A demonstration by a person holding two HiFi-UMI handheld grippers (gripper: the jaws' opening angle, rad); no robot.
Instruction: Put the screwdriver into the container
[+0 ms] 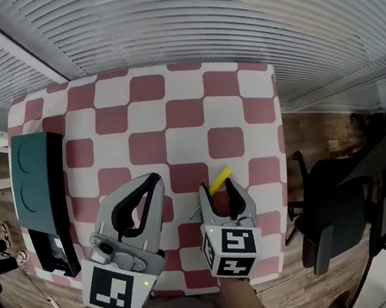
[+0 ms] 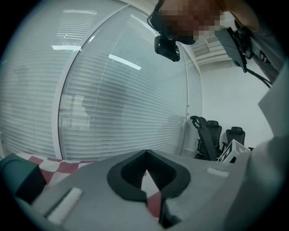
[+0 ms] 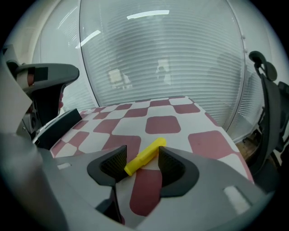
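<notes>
We look down at a table with a red and white checked cloth (image 1: 184, 116). The yellow screwdriver (image 1: 219, 179) lies flat on this cloth, near the front edge of the table and toward its right side. In the right gripper view the handle of the screwdriver (image 3: 144, 156) lies slanted between the two jaws of the right gripper (image 3: 142, 154). These jaws are spread, one on each side of the handle, and they do not press it. In the head view we see the right gripper (image 1: 217, 186) low over the cloth, with the yellow handle sticking out beyond its tips.

The left gripper (image 1: 154, 180) is just beside it, on its left. Its jaws are pressed together at the tips, and in the left gripper view (image 2: 145, 155) we see nothing between them.

The teal container (image 1: 32, 180) stands at the left edge of the table, well apart from the screwdriver. A black part (image 1: 57, 255) lies just in front of it. Dark office chairs (image 1: 342, 206) stand on the floor to the right of the table.
</notes>
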